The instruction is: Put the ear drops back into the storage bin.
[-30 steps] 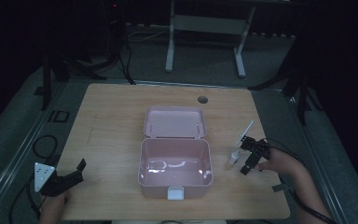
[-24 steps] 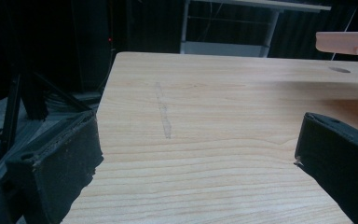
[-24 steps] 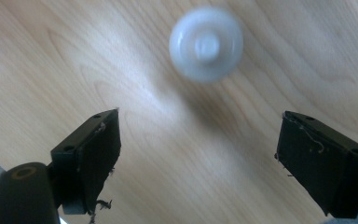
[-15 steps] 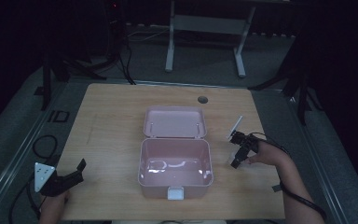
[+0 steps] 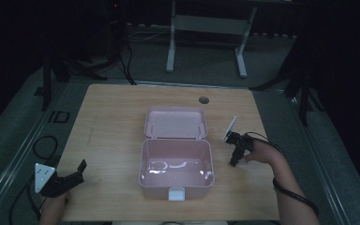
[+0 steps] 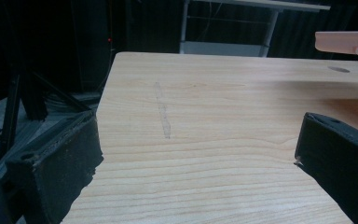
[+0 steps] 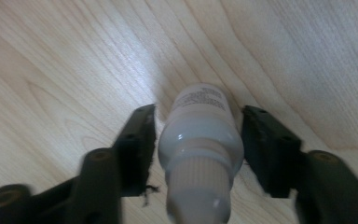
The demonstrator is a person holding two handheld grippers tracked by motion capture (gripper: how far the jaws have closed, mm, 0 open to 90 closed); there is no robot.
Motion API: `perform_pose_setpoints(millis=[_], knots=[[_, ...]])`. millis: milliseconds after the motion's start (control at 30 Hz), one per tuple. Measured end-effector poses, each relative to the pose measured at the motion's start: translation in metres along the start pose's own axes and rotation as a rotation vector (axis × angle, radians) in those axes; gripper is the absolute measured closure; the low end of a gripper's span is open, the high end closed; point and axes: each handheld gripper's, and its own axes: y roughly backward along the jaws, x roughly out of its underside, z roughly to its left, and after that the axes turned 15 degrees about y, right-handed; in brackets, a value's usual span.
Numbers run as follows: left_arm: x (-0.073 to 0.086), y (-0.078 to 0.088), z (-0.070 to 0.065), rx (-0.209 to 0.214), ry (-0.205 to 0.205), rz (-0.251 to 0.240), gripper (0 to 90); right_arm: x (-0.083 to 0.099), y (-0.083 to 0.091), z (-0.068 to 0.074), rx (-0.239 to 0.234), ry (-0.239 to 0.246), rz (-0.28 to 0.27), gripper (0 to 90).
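A small white bottle (image 7: 200,140) with a ribbed neck lies on the wooden table (image 5: 112,136), to the right of an open pink box (image 5: 143,154). My right gripper (image 5: 233,161) points down at it, and its jaws have just been closing. In the right gripper view my right gripper (image 7: 200,112) has both pads against the bottle's sides. The box lid (image 5: 176,123) lies flat behind the box. My left gripper (image 5: 77,172) rests open at the table's front left with nothing between its jaws. In the left gripper view my left gripper (image 6: 198,126) faces bare wood.
The box's pink lid (image 6: 347,39) juts in at the upper right of the left gripper view. A round cable hole (image 5: 204,100) sits near the table's far edge. Dark floor, stands and cables surround the table.
My right gripper has moved left toward the box and a little lower. The left gripper has stayed put.
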Motion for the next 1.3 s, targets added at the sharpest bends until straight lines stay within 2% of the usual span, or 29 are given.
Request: perform_pose_setpoints(millis=[67, 133, 333, 400, 533, 700, 833, 967, 1067, 1233, 1300], knots=[[0.000, 0.000, 0.000, -0.001, 0.000, 0.000, 0.4, -0.001, -0.001, -0.001, 0.008, -0.005, 0.010, 52.3], [0.000, 0.000, 0.000, -0.001, -0.001, 0.000, 0.4, -0.001, -0.002, -0.001, -0.007, -0.002, 0.012, 55.9], [0.000, 0.000, 0.000, -0.002, -0.001, 0.000, 0.4, -0.004, -0.001, 0.001, 0.013, 0.017, 0.033, 58.9], [0.000, 0.000, 0.000, -0.003, 0.000, 0.000, 0.4, -0.004, 0.000, 0.003, 0.033, 0.038, 0.043, 59.4], [0.000, 0.000, 0.000, -0.003, 0.000, 0.001, 0.4, -0.004, 0.005, 0.006, 0.050, 0.089, 0.024, 59.6], [0.000, 0.000, 0.000, -0.003, 0.000, 0.001, 0.5, -0.002, 0.010, 0.017, 0.059, 0.214, 0.025, 59.5], [0.000, 0.000, 0.000, -0.003, 0.001, 0.001, 0.4, 0.000, 0.010, 0.025, 0.044, 0.318, 0.027, 59.6], [0.000, 0.000, 0.000, -0.003, 0.000, 0.001, 0.4, 0.003, 0.013, 0.035, 0.064, 0.445, 0.011, 59.6], [0.000, 0.000, 0.000, -0.003, 0.000, 0.000, 0.4, 0.005, 0.014, 0.042, 0.078, 0.514, 0.013, 59.6], [0.000, 0.000, 0.000, -0.003, -0.001, 0.001, 0.4, 0.006, 0.016, 0.052, 0.093, 0.588, 0.037, 59.6], [0.000, 0.000, 0.000, -0.003, -0.001, 0.001, 0.5, 0.005, 0.017, 0.054, 0.097, 0.601, 0.040, 59.6]])
